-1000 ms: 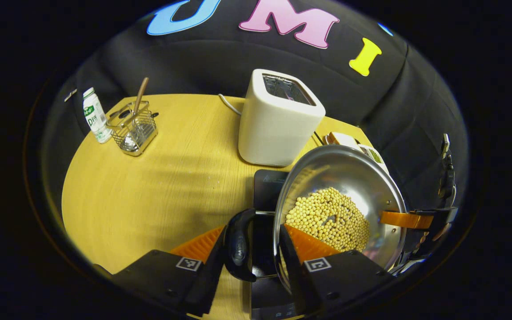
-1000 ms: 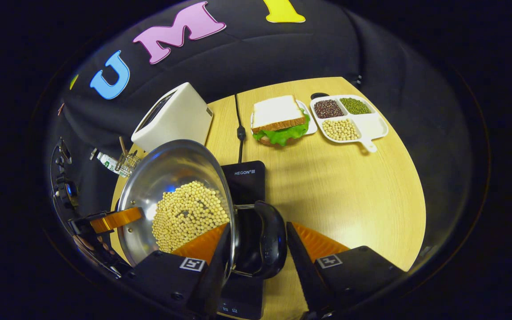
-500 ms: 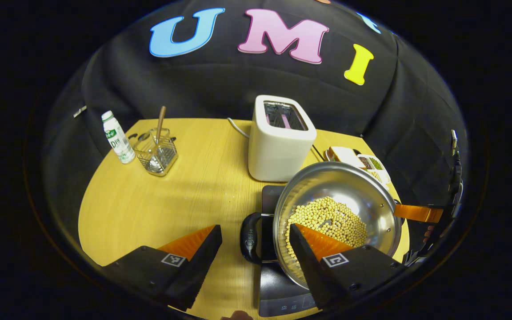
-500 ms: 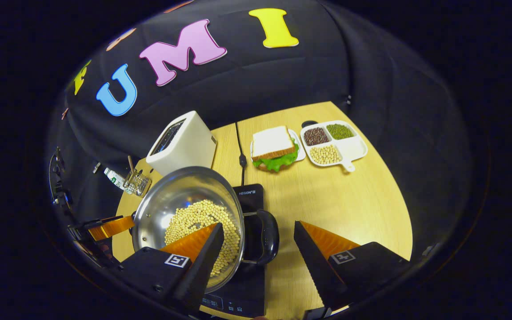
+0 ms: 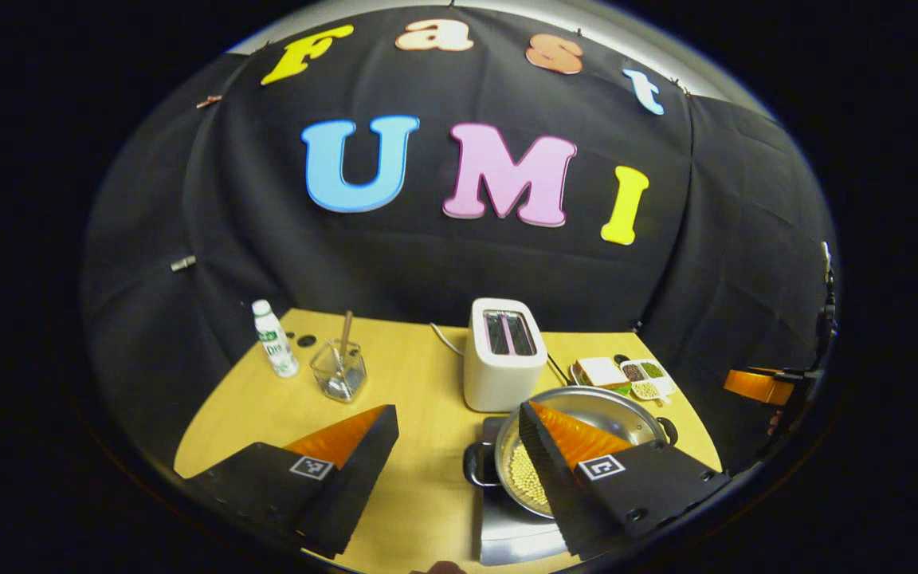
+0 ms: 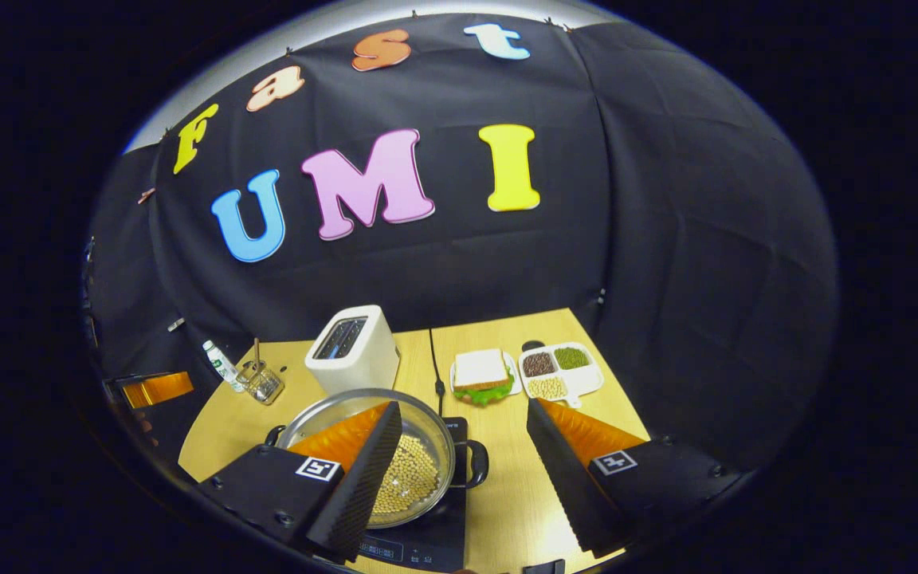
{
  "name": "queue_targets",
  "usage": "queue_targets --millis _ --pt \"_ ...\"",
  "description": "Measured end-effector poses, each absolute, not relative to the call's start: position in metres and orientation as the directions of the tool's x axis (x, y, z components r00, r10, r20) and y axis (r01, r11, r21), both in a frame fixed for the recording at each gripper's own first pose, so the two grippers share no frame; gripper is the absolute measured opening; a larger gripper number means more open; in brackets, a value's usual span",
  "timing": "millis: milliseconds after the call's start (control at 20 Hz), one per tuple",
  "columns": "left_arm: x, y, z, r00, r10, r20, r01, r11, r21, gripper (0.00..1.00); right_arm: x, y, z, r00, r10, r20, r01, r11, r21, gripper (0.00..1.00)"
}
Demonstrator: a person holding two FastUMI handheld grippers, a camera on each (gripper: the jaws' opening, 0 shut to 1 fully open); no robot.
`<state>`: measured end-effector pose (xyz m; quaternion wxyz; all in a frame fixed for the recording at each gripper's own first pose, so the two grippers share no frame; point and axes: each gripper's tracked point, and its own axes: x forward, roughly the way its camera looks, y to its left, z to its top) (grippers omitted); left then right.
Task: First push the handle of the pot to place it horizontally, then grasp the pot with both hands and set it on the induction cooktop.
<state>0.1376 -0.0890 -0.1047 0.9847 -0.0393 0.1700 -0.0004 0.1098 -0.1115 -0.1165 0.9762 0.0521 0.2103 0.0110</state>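
Note:
A steel pot with yellow beans in it sits on the black induction cooktop. Its two black handles stick out level to either side. My left gripper hangs open above and behind the pot, holding nothing. In the right gripper view the same pot rests on the cooktop, one handle pointing right. My right gripper is also open and raised clear of the pot. Each gripper appears far off at the edge of the other's view, the right one and the left one.
A white toaster stands behind the pot. A small bottle and a utensil holder are at the back left. A sandwich on a plate and a divided dish of beans lie at the back right, with a cable running between.
Both grippers let go of the pot's handles, opened wide and drew up and back. The pot now rests level on the cooktop.

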Motion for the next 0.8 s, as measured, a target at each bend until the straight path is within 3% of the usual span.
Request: queue_targets --millis 550,800 --pt "0.033 -0.02 0.032 0.997 0.065 -0.05 -0.066 0.997 -0.037 0.95 0.029 -0.077 0.023 0.996 -0.029 -0.085 0.031 0.999 0.022 0.98" --pt "-0.011 0.0 0.052 0.995 0.1 0.024 -0.1 0.995 -0.008 0.95 -0.006 -0.069 0.06 0.997 -0.074 0.02 0.073 0.997 0.028 0.98"
